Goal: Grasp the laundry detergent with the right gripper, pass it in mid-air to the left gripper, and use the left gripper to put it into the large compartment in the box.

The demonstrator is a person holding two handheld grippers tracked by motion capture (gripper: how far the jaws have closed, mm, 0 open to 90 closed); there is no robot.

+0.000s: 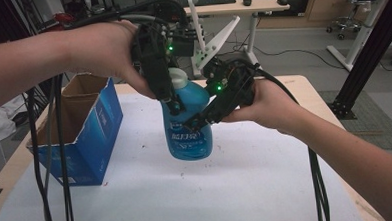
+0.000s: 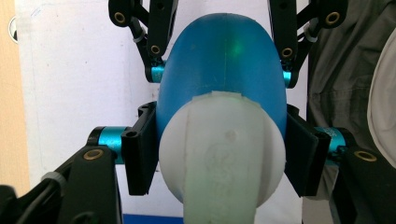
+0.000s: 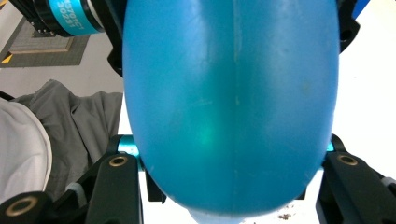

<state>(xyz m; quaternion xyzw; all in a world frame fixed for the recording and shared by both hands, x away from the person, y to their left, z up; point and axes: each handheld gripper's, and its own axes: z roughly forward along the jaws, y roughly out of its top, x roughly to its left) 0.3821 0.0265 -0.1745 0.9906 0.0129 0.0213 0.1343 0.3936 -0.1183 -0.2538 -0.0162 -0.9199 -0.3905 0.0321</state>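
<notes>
The left gripper [image 1: 174, 105] comes down from above and its 2 black jaws are clamped against the sides of a translucent blue plastic bottle with a white cap [image 1: 188, 122], just below that cap; in the left gripper view the jaw pads press on either flank of the bottle [image 2: 223, 70] where the blue shoulder meets the white top. The right gripper [image 1: 197, 121] reaches in from the right at a slant, and its jaws are spread just wide enough to pinch the same bottle around its body; in the right gripper view the blue wall of the bottle [image 3: 231, 102] bulges between the 2 jaws, touching both. The bottle hangs upright between the 2 grippers, above the white cloth-covered worktop [image 1: 237, 189]; whether its base touches the cloth cannot be told. A printed label shows on its front in the high view. To the left of the bottle, apart from it, an open blue cardboard box [image 1: 92, 140] sits on the worktop with its flaps up; its brown inside is partly in view, and what lies in it cannot be made out. Black cables [image 1: 61, 161] trail down past the box.
</notes>
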